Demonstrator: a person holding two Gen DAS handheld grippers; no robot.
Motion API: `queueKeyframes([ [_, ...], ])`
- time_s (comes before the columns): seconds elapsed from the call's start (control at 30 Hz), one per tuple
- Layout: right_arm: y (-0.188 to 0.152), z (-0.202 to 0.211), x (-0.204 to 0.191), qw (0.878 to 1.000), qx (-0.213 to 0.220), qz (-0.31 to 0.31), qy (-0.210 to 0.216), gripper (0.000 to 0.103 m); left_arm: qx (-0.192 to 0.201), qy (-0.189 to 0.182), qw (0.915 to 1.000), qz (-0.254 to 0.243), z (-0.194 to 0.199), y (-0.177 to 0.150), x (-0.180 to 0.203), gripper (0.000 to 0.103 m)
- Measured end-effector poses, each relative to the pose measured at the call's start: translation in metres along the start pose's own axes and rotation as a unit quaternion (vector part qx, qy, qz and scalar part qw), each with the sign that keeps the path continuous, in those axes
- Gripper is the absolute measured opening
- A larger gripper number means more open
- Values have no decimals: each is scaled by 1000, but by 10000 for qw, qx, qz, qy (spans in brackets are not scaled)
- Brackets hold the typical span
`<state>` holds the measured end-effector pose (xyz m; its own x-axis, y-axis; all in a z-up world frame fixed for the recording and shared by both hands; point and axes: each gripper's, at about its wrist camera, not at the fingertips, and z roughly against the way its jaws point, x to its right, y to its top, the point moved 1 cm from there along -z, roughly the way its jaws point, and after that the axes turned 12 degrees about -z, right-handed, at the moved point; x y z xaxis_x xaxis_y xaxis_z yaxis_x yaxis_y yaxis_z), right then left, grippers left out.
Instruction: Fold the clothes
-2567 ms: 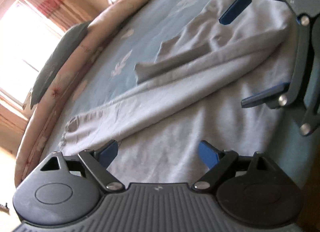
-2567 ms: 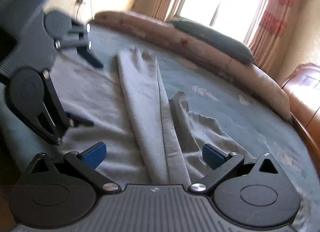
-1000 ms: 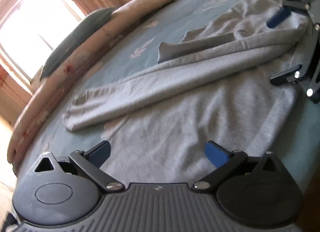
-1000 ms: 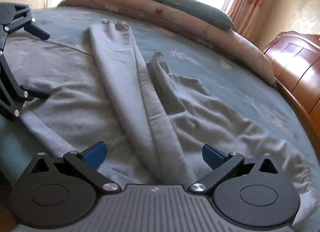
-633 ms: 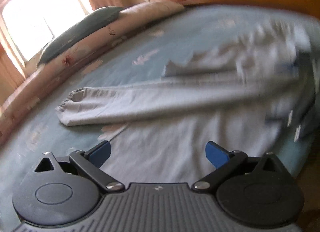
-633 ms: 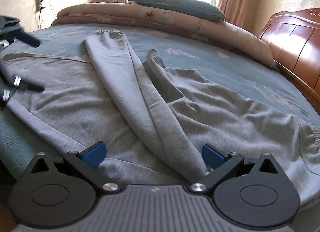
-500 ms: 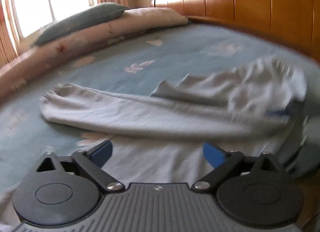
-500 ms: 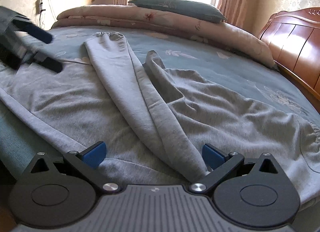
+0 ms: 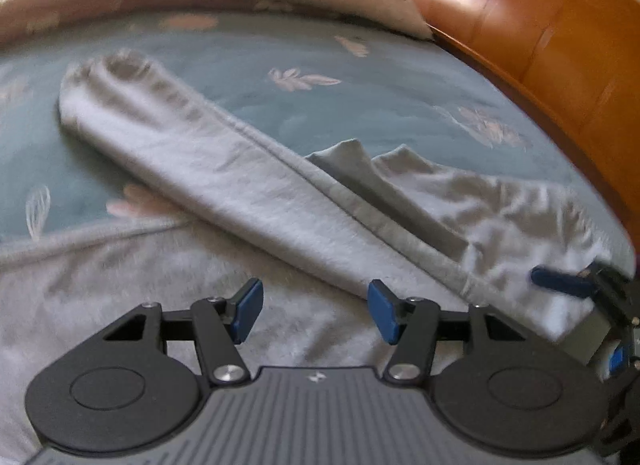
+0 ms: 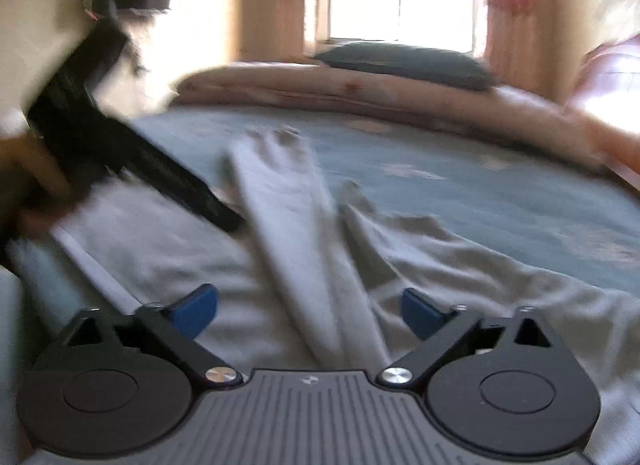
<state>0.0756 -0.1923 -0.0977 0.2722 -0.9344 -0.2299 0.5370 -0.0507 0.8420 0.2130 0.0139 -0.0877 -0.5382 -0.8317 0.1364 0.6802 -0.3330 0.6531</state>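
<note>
Grippers above grey garment [image 9: 248, 185], tilted down, jaws apart

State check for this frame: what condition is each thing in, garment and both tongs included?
Grey sweatshirt: spread on the bed, not yet folded into a stack.
Sleeve: laid diagonally across the sweatshirt's body, cuff resting on the sheet.
Left tongs: partly open, have just been closing, nothing between the pads.
Right tongs: open wide, have just been closing slightly, holding nothing.
Bed sheet: flat, partly covered.
Pillow: lying on the rolled quilt.
</note>
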Motion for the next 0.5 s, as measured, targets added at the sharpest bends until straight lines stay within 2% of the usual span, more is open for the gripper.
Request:
queueKeyframes([
  [0.03, 11, -4, 5, 9991, -129, -176, 351, 88, 3, -151, 9997, 217, -1, 0, -4, 59],
  [0.1, 28, -15, 14, 9952, -359, -475, 783, 77, 51, -302, 9988, 382, 0, 2, -6, 61],
  [0.17, 46, -33, 24, 9883, -648, -802, 1121, 74, 124, -260, 9993, 223, 2, 4, -4, 67],
  [0.3, 72, -76, 41, 9797, -1137, -1123, 1211, 74, 284, -317, 9990, 151, 4, 7, -12, 69],
  [0.5, 83, -137, 62, 9604, -1933, -1612, 1197, 75, 496, -453, 9969, 420, -2, 8, -38, 69],
])
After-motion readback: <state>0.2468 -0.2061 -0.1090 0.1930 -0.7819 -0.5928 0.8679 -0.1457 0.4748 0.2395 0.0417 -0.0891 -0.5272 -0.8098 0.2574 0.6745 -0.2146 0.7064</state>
